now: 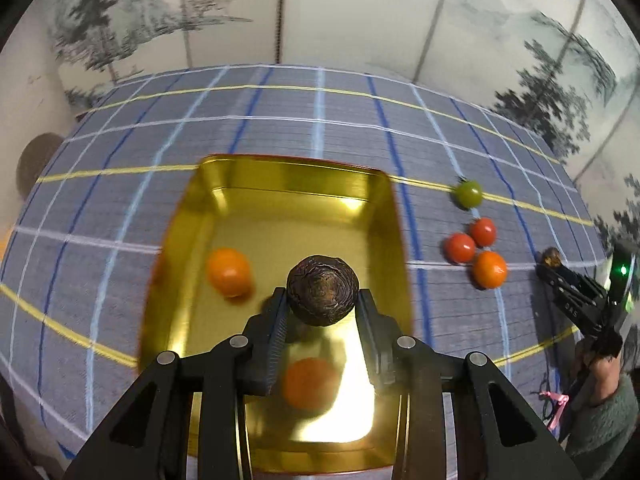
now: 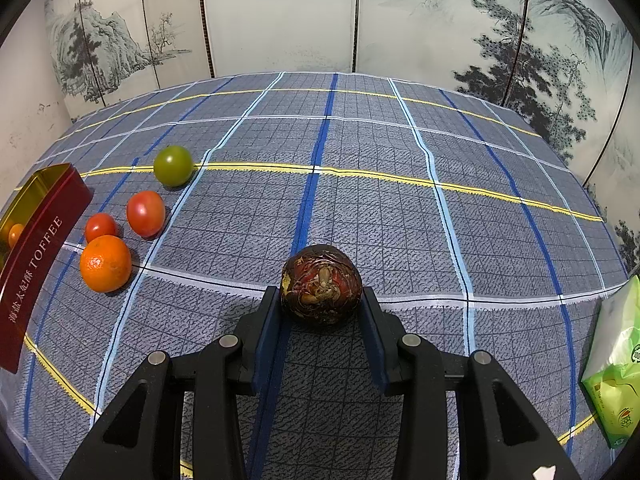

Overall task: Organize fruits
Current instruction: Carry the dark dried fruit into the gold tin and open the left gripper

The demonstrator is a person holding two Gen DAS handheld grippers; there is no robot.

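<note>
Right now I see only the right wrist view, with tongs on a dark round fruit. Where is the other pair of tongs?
Observer: The left tongs are over the open tin, shut on another dark fruit.
Visitor: Is anything inside the tin?
Observer: An orange lies on its floor. A blurred orange shape nearer the camera may be a second one.
Visitor: Who holds the right tongs?
Observer: A person at the cloth's edge. Only a hand and a fuzzy grey-green sleeve show.
</note>
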